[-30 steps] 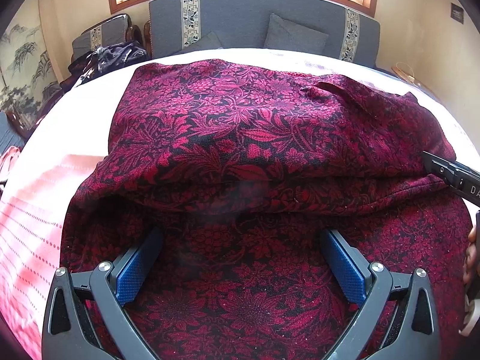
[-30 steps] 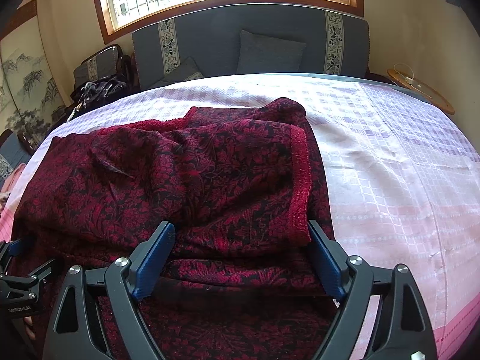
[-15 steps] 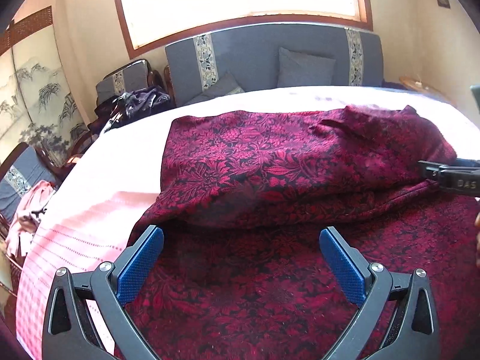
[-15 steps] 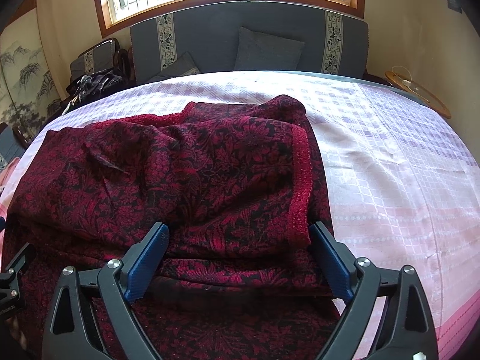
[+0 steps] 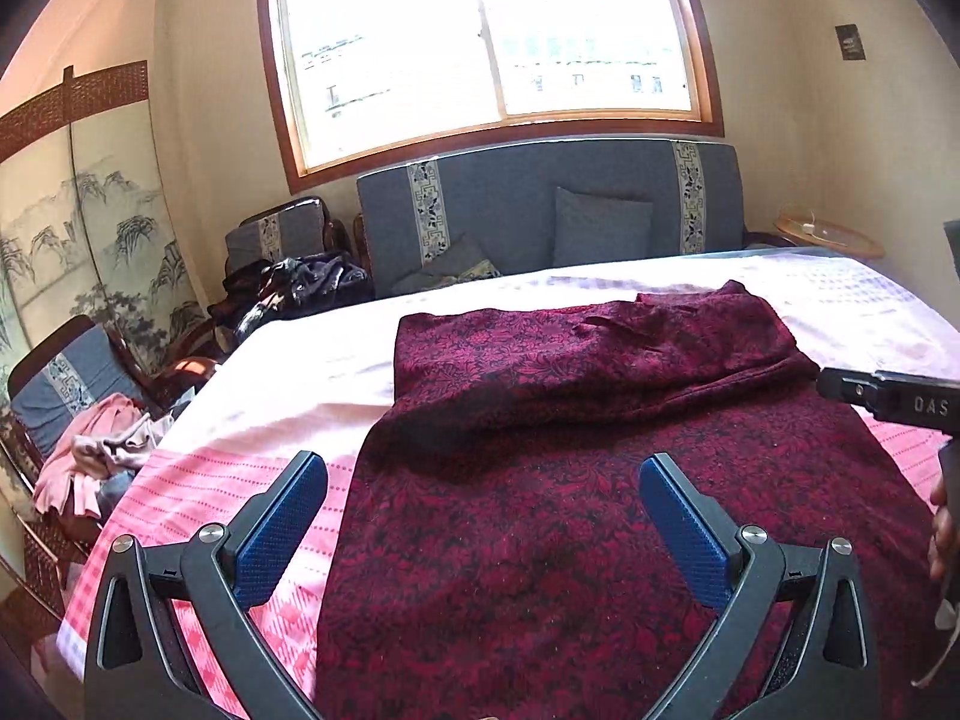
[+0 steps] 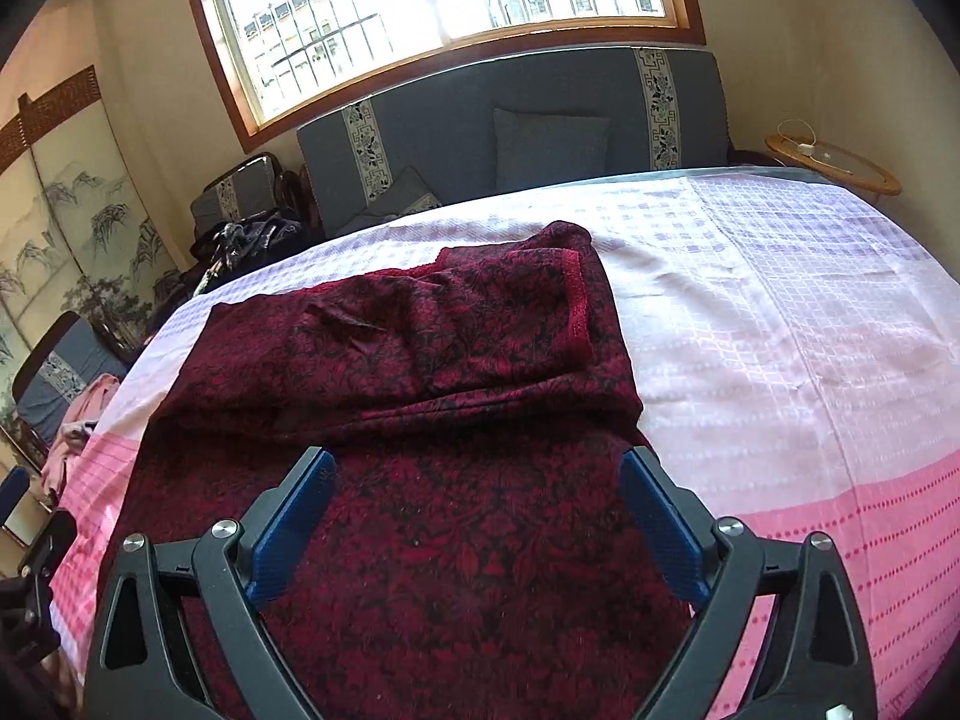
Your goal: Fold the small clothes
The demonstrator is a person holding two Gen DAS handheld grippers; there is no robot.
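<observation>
**Dark red garment half folded on the bed, both grippers free above it**

A dark red floral-patterned knit garment [image 5: 600,480] lies spread on the pink-and-white checked bedspread [image 6: 810,360]. Its far part is already turned back over the rest, and a hemmed sleeve end [image 6: 576,306] rests on top at the far right. The near half lies flat in a single layer, running toward the cameras.

The left gripper [image 5: 483,516] hangs above the garment's near left edge with its blue-padded jaws spread wide and nothing between them. The right gripper [image 6: 477,516] is also empty; its jaws have just been opening and stand wide above the near right portion of the cloth, clear of it.

The fabric looks soft, light and limp, with a slightly textured knit that should not slip much between the pads. It will sag and drag if lifted at one point only, so a pinch at each side would likely keep the fold straight. The sensible holds seem to be the two near corners or the near hem, one per gripper. The folded layer on top is loose, so a sharp tug could shift it or pull the sleeve end out of place.
</observation>
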